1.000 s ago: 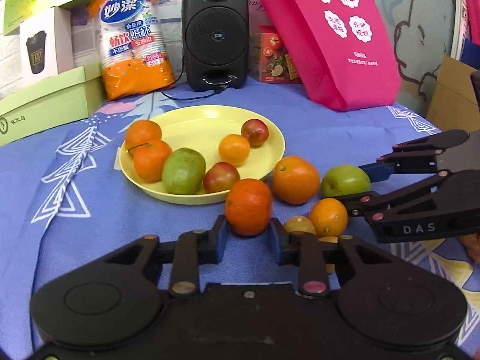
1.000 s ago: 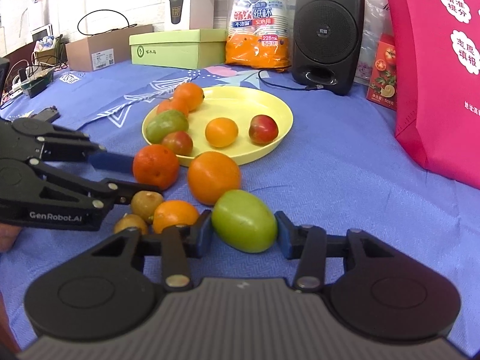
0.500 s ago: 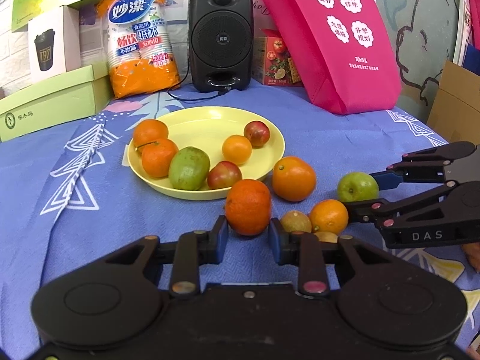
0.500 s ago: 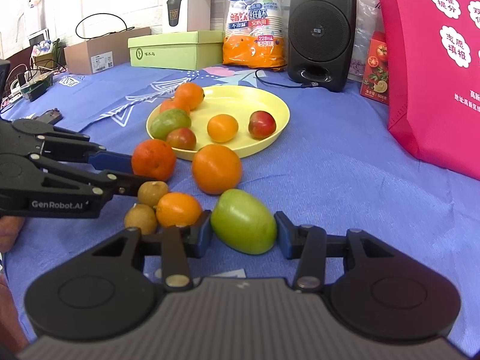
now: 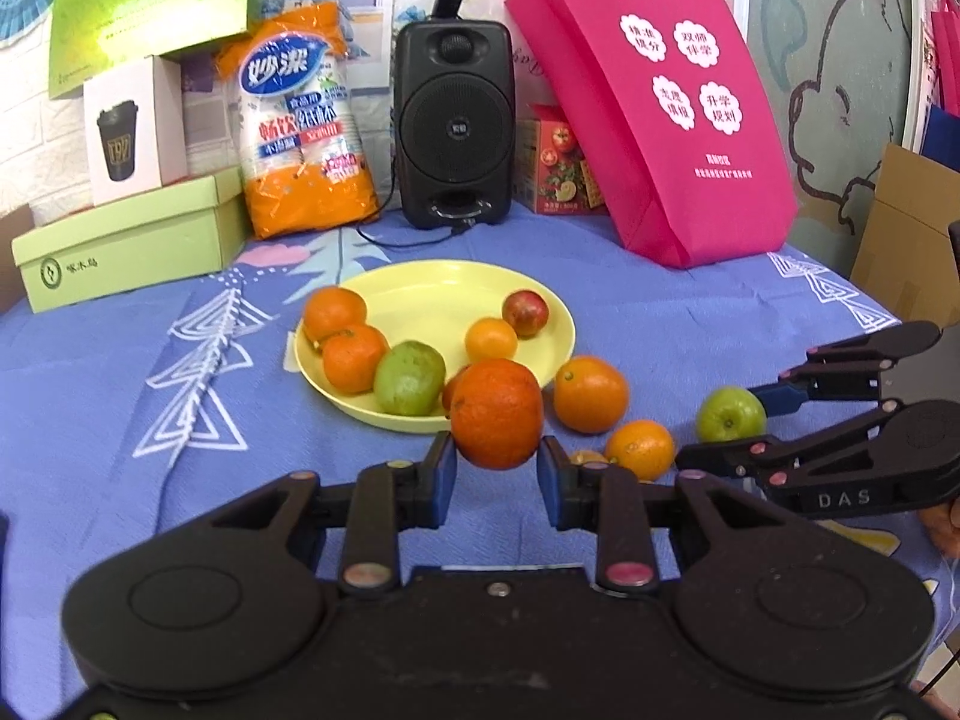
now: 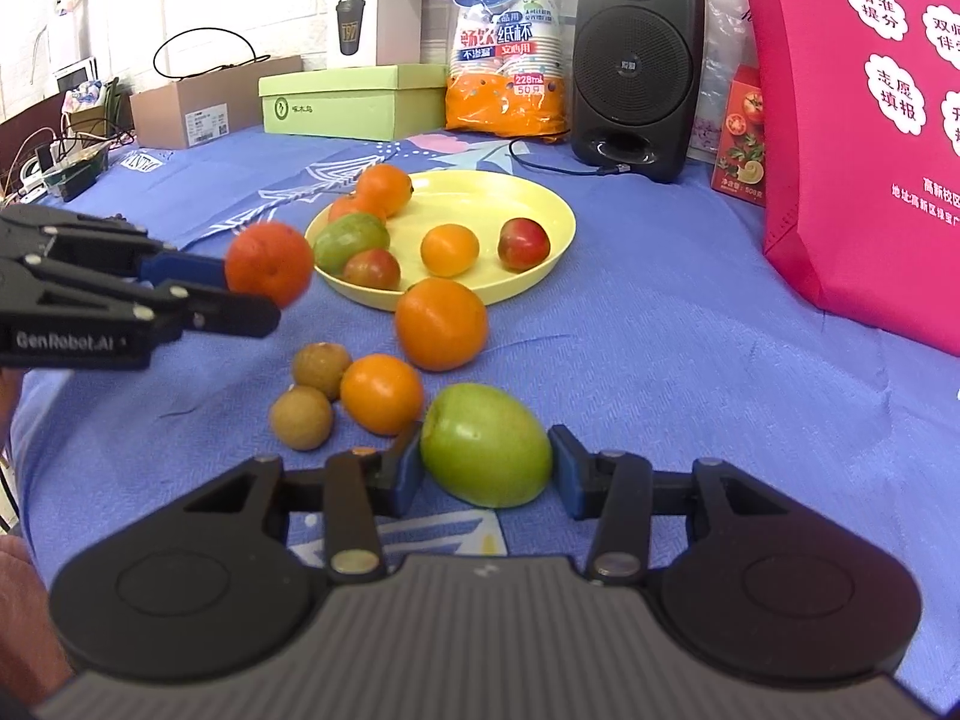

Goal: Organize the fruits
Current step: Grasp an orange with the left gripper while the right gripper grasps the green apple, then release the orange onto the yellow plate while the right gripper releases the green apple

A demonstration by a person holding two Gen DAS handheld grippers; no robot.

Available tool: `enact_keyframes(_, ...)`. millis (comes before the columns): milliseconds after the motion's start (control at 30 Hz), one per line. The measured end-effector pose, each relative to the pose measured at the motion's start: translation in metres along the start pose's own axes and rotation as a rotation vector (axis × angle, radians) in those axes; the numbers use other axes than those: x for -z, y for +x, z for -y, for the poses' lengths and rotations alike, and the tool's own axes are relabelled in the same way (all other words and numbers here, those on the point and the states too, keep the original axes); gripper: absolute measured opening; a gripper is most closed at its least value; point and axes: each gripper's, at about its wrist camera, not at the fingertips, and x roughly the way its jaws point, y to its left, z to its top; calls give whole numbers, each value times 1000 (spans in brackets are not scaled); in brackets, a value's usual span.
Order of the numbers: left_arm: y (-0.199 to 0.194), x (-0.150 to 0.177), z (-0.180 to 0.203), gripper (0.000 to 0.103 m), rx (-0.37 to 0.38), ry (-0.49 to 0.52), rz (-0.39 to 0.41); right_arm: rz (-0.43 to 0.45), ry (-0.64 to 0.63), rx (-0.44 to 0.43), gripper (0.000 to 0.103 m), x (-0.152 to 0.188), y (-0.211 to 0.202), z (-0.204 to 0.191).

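left tongs (image 5: 497,471) — black, blue pads | right tongs (image 6: 486,471) — black, "DAS"

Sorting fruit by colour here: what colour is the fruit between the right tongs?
Green: the apple between the right tongs, clearest in the right wrist view.

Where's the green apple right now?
The green apple sits between the right gripper jaws, low centre in the right wrist view, just right of a small orange on the blue tablecloth.
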Motion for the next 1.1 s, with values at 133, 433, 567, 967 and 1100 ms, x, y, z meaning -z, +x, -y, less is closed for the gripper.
enact_keyframes(133, -6, -4, -3, 28, -9, -2, 6, 4, -11, 4, 43, -1, -6, -3)
enact_keyframes(433, 0, -20, -12, 29, -26, 3, 20, 81, -55, 3, 43, -33, -21, -5)
enact_keyframes(567, 17, -42, -22, 29, -23, 10, 32, 103, -91, -4, 43, -63, -6, -3)
enact_keyframes(967, 89, -81, -49, 27, -59, 13, 0, 69, -175, -46, 43, -127, 71, -3)
enact_keyframes(1100, 104, -86, -58, 28, -73, -3, -10, 50, -155, -46, 43, -132, 93, 4)
